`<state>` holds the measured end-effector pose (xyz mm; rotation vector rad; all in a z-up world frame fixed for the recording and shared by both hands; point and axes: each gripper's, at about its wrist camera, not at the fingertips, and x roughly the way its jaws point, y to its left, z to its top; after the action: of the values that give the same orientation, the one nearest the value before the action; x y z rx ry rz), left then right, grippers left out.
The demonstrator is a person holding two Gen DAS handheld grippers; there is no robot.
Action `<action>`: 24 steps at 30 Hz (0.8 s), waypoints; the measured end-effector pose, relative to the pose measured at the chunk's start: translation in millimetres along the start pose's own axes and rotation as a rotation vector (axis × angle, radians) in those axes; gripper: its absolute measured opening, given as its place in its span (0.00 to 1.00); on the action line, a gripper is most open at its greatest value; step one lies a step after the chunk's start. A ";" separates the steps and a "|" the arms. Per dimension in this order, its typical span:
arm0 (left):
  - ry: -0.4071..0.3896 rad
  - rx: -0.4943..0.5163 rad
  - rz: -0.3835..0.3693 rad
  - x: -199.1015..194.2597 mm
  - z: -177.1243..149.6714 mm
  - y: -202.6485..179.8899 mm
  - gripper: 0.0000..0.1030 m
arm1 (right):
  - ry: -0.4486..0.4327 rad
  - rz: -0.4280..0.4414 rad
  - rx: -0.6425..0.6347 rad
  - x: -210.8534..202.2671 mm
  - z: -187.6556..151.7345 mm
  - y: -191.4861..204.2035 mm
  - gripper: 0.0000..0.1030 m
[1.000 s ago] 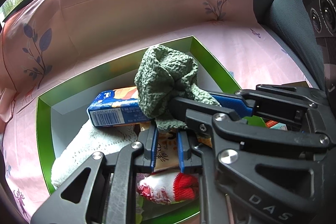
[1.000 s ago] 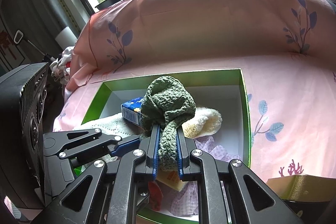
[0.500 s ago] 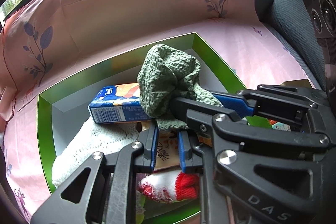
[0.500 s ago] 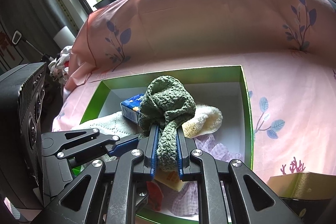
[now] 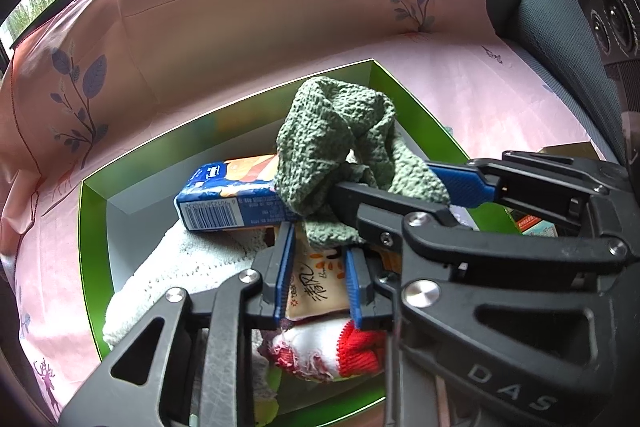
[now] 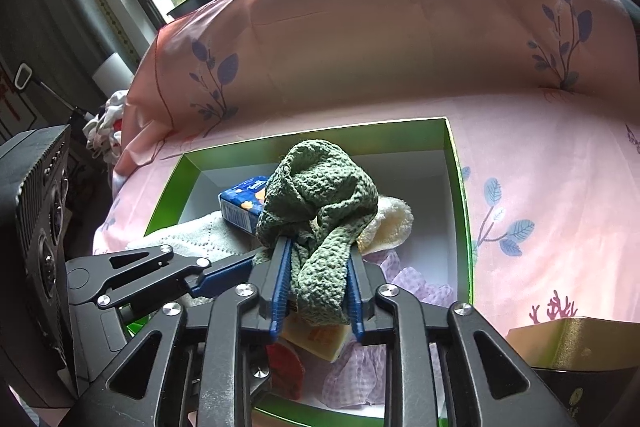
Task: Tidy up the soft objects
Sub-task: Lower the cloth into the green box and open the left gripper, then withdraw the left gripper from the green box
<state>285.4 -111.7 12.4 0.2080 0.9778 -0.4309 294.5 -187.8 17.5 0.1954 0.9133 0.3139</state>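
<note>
My right gripper [image 6: 318, 259] is shut on a bunched green knitted cloth [image 6: 320, 195] and holds it above a green box [image 6: 456, 187] with a white inside. The cloth [image 5: 340, 151] and the right gripper [image 5: 396, 195] also show in the left wrist view. My left gripper [image 5: 318, 259] is open and empty, low over the box [image 5: 90, 235], just left of and below the cloth. It also shows in the right wrist view [image 6: 208, 277].
The box holds a blue carton [image 5: 228, 199], a white knitted cloth [image 5: 172, 267], a red-and-white glove [image 5: 332, 351], a snack packet [image 5: 316, 283], a cream cloth [image 6: 392, 223] and a lilac checked cloth [image 6: 416, 287]. A gold box [image 6: 572, 339] lies right. Pink sheet [image 6: 540, 155] all around.
The green cloth has loosened and spread a little between the right fingers. Both grippers have held almost still over the box.
</note>
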 end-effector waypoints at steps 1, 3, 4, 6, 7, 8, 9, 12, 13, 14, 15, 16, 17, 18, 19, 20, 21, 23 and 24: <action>-0.001 0.000 0.006 0.0 -0.8 0.1 0.29 | 0.002 0.003 0.003 -0.9 -0.7 -1.1 0.32; -0.004 -0.004 0.008 -0.7 -2.3 1.0 0.40 | 0.005 -0.001 0.007 -2.1 -1.7 -2.4 0.32; -0.004 -0.005 0.009 -1.0 -2.9 1.1 0.43 | 0.007 -0.006 0.007 -2.9 -2.2 -2.5 0.33; -0.005 -0.005 0.021 -2.7 -4.7 0.9 0.54 | 0.011 -0.017 0.009 -4.9 -2.7 -3.7 0.40; -0.008 -0.005 0.027 -3.9 -5.0 0.6 0.57 | 0.013 -0.021 0.012 -6.0 -2.9 -4.5 0.43; -0.010 -0.007 0.028 -5.1 -5.0 0.3 0.64 | 0.014 -0.023 0.017 -7.4 -2.9 -5.2 0.47; -0.012 -0.011 0.023 -6.8 -5.2 0.4 0.69 | 0.010 -0.027 0.018 -9.9 -3.3 -5.2 0.48; -0.029 -0.010 0.025 -13.7 -4.7 -0.7 0.72 | -0.013 -0.029 -0.002 -21.6 -3.8 -1.8 0.48; -0.036 -0.011 0.027 -16.4 -4.9 -0.9 0.74 | -0.023 -0.029 -0.002 -26.3 -3.5 -1.3 0.48; -0.044 -0.014 0.028 -19.5 -5.0 -1.3 0.77 | -0.033 -0.030 0.000 -30.8 -2.6 -1.1 0.48; -0.052 -0.017 0.028 -22.7 -5.0 -1.5 0.81 | -0.044 -0.034 0.004 -35.4 -2.1 -1.1 0.49; -0.062 -0.022 0.026 -26.3 -5.3 -1.7 0.82 | -0.054 -0.039 0.006 -39.4 -1.4 -0.9 0.50; -0.069 -0.027 0.024 -29.8 -5.6 -1.4 0.84 | -0.066 -0.046 0.006 -44.3 -1.1 -1.3 0.54; -0.073 -0.032 0.027 -32.8 -6.3 -1.4 0.84 | -0.079 -0.053 0.006 -49.0 -0.8 -1.6 0.59; -0.078 -0.036 0.033 -35.9 -7.5 -1.5 0.84 | -0.088 -0.058 0.008 -53.3 -1.0 -1.6 0.60; -0.083 -0.036 0.043 -39.0 -8.7 -1.2 0.84 | -0.094 -0.060 0.010 -56.6 -0.5 -1.9 0.61; -0.087 -0.035 0.058 -41.9 -10.1 -0.9 0.84 | -0.098 -0.064 0.011 -60.1 -0.6 -1.8 0.61; -0.095 -0.037 0.092 -48.1 -13.8 0.2 0.87 | -0.105 -0.090 0.008 -66.6 -1.9 -0.7 0.64; -0.096 -0.044 0.106 -51.0 -15.4 2.0 0.91 | -0.110 -0.110 0.009 -70.0 -2.8 -0.7 0.72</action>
<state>250.0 -91.2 46.6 0.1963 0.8766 -0.3193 252.4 -212.7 67.7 0.1684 0.8132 0.1954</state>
